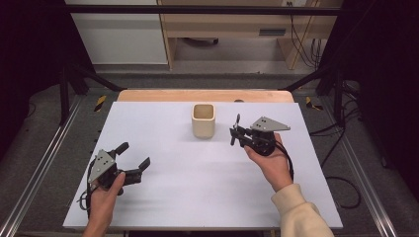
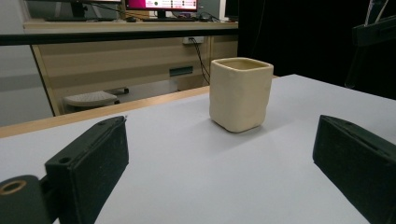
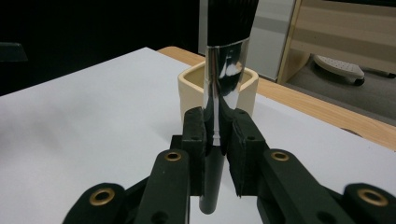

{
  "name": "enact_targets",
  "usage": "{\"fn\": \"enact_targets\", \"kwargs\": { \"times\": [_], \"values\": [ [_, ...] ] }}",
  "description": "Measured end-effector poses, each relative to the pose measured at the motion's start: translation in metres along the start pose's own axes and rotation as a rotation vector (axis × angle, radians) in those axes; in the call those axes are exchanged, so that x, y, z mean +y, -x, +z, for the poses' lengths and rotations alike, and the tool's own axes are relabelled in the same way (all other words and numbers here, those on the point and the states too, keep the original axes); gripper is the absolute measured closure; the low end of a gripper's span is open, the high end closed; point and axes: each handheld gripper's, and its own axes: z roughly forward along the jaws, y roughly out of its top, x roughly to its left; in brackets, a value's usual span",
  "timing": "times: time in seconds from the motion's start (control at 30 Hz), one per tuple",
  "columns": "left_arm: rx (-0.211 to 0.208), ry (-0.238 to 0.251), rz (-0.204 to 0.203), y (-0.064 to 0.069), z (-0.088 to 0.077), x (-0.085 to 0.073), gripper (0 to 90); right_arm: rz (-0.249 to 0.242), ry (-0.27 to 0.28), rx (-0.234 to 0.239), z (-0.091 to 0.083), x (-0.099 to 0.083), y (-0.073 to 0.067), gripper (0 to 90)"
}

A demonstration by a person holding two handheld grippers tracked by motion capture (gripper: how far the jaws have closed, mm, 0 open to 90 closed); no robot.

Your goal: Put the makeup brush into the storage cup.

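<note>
The right hand-held gripper (image 3: 215, 135) pinches a brush (image 3: 223, 70) upright, bristles up, just beside the cream cup (image 1: 203, 120) near the surface's (image 1: 197, 197) far edge. The left hand-held gripper (image 1: 132, 160), jaws spread and empty, hovers near the left edge. The brush likely goes into the cup next; not yet done.

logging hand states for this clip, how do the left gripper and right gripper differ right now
The left gripper has its jaws spread wide with nothing between them; the right gripper is shut on a brush held by its shiny metal ferrule, bristles up. The left gripper sits near the front left of the white board, well away from the cream cup; the right gripper is close beside the cup. Both are black, hand-held, and aimed toward the cup.
</note>
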Motion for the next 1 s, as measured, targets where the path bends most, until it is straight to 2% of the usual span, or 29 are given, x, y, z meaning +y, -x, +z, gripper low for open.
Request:
{"fn": "enact_targets", "kwargs": {
  "times": [0.1, 0.2, 0.27, 0.33, 0.43, 0.53, 0.6, 0.67, 0.73, 0.8, 0.87, 1.0],
  "values": [
    [-0.003, 0.021, -0.03, -0.002, -0.002, 0.0, 3.0, 0.01, 0.005, 0.004, 0.001, 0.0, 0.002, 78.2],
    [0.011, 0.014, -0.019, -0.004, -0.002, 0.0, 3.0, 0.022, 0.015, 0.003, 0.001, 0.003, 0.007, 78.2],
    [0.014, 0.02, -0.031, -0.005, -0.003, 0.0, 3.0, 0.026, 0.018, 0.007, 0.002, 0.003, 0.009, 78.2],
    [0.019, 0.019, -0.024, -0.006, -0.004, 0.0, 3.0, 0.026, 0.014, 0.004, 0.003, 0.003, 0.009, 78.2],
    [0.017, 0.032, -0.051, -0.008, -0.005, 0.0, 3.0, 0.023, 0.024, 0.007, 0.005, 0.005, 0.009, 78.2],
    [0.032, 0.033, -0.044, -0.012, -0.007, 0.001, 3.0, 0.025, 0.015, 0.004, 0.009, 0.01, 0.009, 78.2],
    [0.036, 0.047, -0.069, -0.014, -0.009, 0.0, 3.0, 0.028, 0.02, 0.004, 0.012, 0.013, 0.011, 78.2],
    [0.045, 0.038, -0.054, -0.017, -0.009, 0.001, 3.0, 0.021, 0.012, 0.0, 0.014, 0.018, 0.012, 78.2],
    [0.044, 0.047, -0.075, -0.018, -0.009, 0.0, 3.0, 0.024, 0.026, 0.005, 0.015, 0.021, 0.013, 78.2],
    [0.046, 0.042, -0.062, -0.019, -0.009, 0.001, 3.0, 0.019, 0.02, -0.003, 0.016, 0.026, 0.013, 78.2],
    [0.044, 0.048, -0.074, -0.019, -0.01, 0.001, 3.0, 0.021, 0.028, -0.002, 0.016, 0.029, 0.015, 78.2],
    [0.049, 0.041, -0.057, -0.019, -0.01, 0.002, 3.0, 0.011, 0.039, -0.014, 0.015, 0.036, 0.017, 78.2]
  ]
}}
